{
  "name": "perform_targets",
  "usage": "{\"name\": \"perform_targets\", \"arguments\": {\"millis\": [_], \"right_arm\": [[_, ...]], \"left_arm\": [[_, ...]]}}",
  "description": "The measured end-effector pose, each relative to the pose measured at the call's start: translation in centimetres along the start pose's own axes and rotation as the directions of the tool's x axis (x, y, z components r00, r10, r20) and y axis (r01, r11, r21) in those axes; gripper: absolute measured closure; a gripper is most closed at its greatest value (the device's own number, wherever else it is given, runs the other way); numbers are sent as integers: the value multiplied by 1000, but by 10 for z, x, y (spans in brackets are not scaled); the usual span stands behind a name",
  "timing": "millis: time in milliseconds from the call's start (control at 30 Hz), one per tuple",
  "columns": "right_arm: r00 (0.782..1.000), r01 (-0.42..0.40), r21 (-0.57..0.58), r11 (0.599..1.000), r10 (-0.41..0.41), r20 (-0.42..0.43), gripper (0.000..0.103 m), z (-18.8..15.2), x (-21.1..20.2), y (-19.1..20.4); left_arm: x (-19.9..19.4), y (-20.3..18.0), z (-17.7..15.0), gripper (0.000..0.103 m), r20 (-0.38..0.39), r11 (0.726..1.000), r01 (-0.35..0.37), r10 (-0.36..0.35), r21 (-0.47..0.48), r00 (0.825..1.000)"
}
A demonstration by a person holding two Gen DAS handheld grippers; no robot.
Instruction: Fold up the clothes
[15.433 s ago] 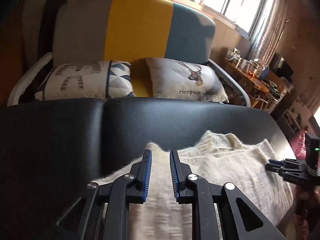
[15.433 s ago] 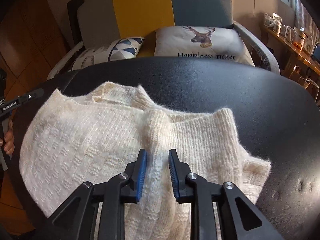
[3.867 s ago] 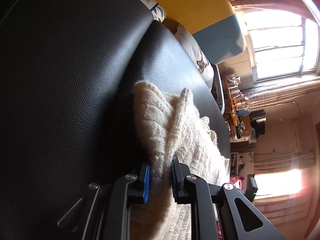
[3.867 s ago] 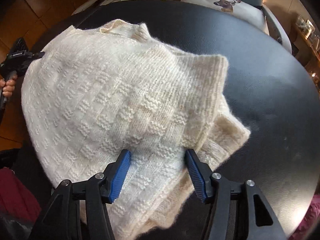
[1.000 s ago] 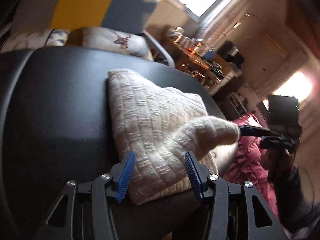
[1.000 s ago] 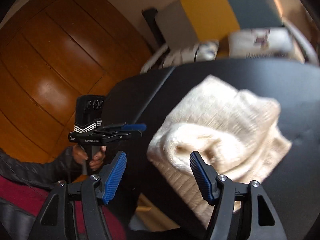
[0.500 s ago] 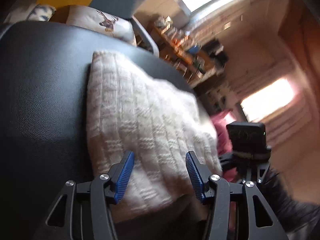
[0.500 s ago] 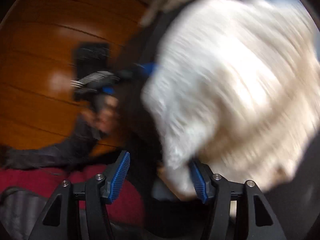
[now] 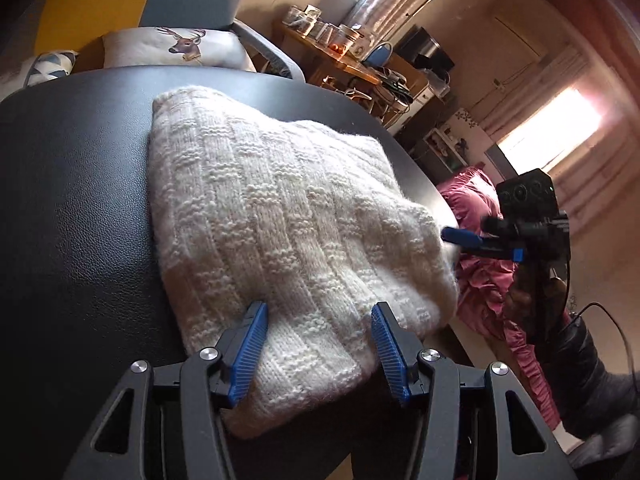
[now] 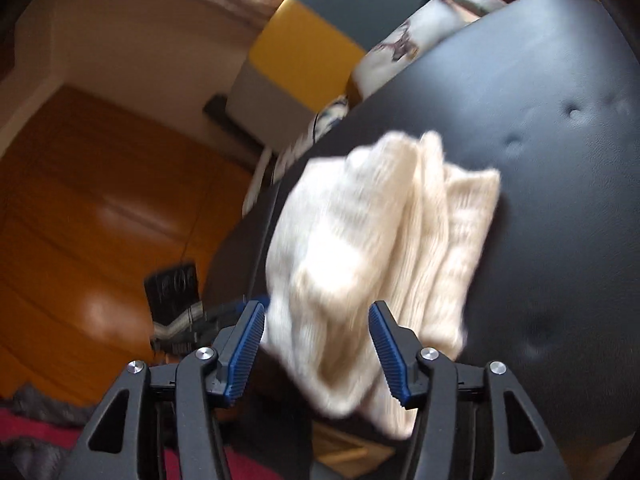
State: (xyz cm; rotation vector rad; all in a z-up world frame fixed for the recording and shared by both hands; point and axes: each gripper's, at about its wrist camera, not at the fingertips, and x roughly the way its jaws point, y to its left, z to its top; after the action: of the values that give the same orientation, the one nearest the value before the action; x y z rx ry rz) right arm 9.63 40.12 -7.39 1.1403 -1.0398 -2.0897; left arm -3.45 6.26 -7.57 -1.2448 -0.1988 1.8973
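A cream knitted sweater [image 9: 280, 216] is seen folded into a thick bundle on the black padded table [image 9: 72, 200], near its front edge. The left gripper [image 9: 318, 344] is held wide open at the bundle's near edge, nothing being gripped. The right gripper [image 10: 316, 344] is likewise spread wide and empty at the bundle's right end, its view being blurred.

Cream sweater [image 9: 280, 216], basket-weave knit; black leather table [image 9: 76, 208]; blue gripper pads [image 9: 250, 350]; yellow, blue and grey chair [image 10: 304, 44]; white deer-print cushion [image 9: 180, 46].
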Motion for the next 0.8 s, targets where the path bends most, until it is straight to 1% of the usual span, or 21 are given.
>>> {"name": "perform_targets", "arguments": {"millis": [67,100,200,267,300,367,400,433,500,533,567,600,667,733,800], "right_arm": [[1000,19,87,996,-18,-8,47,9,15,-13],[1000,0,119,993,0,-7,47,10,22,-19],[999,-30,199,979,26,25,47,13,37,-31],[998,-54,241,969,49,27,47,15,48,-36],[999,-46,267,963,44,11,47,17,55,-39],[998,-1,320,948,18,-52,47,19,71,-43],[997,27,302,953,-5,-74,48,20,78,-40],[995,63,261,963,-41,-90,50,21,82,-34],[986,136,176,975,-117,-117,62,22,90,-22],[979,174,136,975,-157,-130,66,23,93,-16],[972,203,110,973,-187,-142,73,23,95,-11],[966,226,93,970,-211,-149,77,24,98,-7],[958,255,62,965,-243,-155,80,25,101,1],[948,279,25,960,-271,-169,80,25,106,9],[946,259,36,965,-247,-210,74,26,114,5]], "left_arm": [[-3,-2,-3,49,13,1000,1,-1,-14,1000],[-5,-3,-4,49,21,1000,3,-2,-20,1000],[-7,-12,-10,48,20,1000,-20,20,24,1000],[-5,-17,-13,48,10,998,-33,33,52,999],[-5,-20,-15,48,9,998,-34,34,60,999],[-8,-28,-18,48,16,997,-20,19,75,1000],[-9,-35,-21,48,11,995,9,-11,96,1000],[-11,-42,-24,48,2,992,46,-46,119,999],[-12,-59,-34,48,-13,980,80,-79,181,997],[-9,-65,-40,48,-34,974,98,-93,203,995],[-6,-71,-46,48,-59,968,118,-107,223,993],[0,-75,-51,48,-80,964,120,-103,239,991],[13,-80,-62,48,-113,959,102,-75,265,991],[25,-80,-68,48,-121,959,72,-40,275,992],[31,-77,-68,48,-94,963,36,-11,266,995]]}}
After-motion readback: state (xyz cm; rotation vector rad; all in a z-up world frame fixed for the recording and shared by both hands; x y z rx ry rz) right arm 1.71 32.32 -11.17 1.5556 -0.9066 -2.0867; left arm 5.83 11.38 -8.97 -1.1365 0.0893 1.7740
